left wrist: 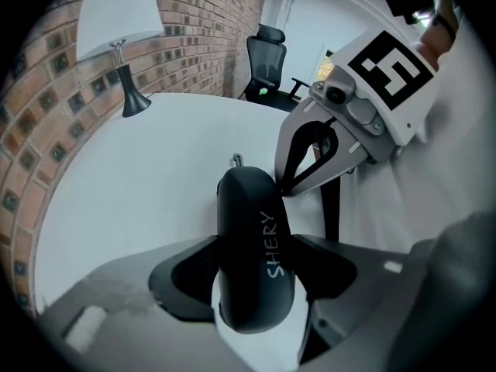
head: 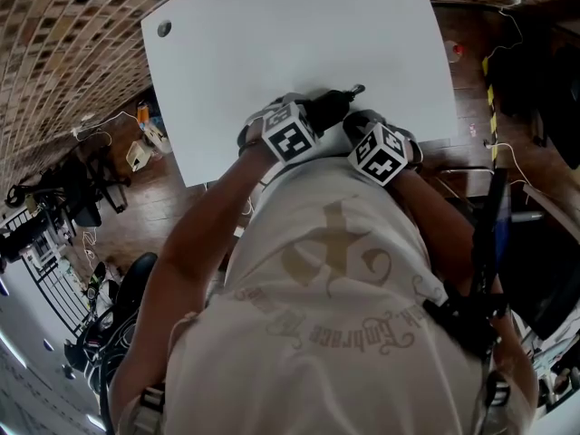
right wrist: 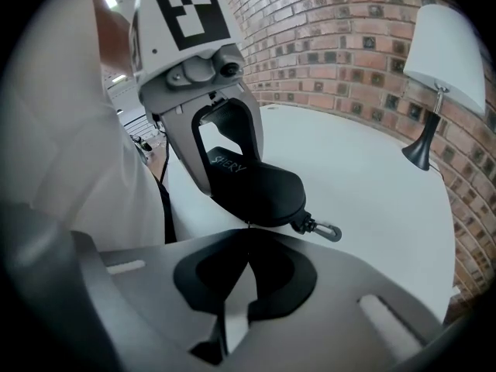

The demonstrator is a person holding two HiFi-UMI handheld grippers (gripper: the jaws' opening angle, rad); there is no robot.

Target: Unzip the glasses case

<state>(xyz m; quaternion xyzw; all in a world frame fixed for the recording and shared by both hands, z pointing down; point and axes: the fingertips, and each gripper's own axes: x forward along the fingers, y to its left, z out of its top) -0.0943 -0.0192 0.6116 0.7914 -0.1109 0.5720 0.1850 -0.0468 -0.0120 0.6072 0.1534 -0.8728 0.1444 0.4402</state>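
A black glasses case (head: 331,105) marked "SHERY" lies at the near edge of the white table (head: 272,34), in front of the person's chest. My left gripper (head: 313,116) is shut on the case (left wrist: 252,231): its two pads press on the case's long sides. A metal clip (right wrist: 325,229) hangs off the case's end. My right gripper (right wrist: 248,235) has its tips closed together at the rim of the case (right wrist: 263,188), pinching a thin zipper pull that is mostly hidden. In the left gripper view the right gripper (left wrist: 285,188) meets the case's far end.
A lamp with a white shade (left wrist: 120,22) stands on the table by the brick wall (right wrist: 349,45). A black office chair (left wrist: 267,60) stands beyond the table. A round cable hole (head: 164,28) sits at the table's far left corner.
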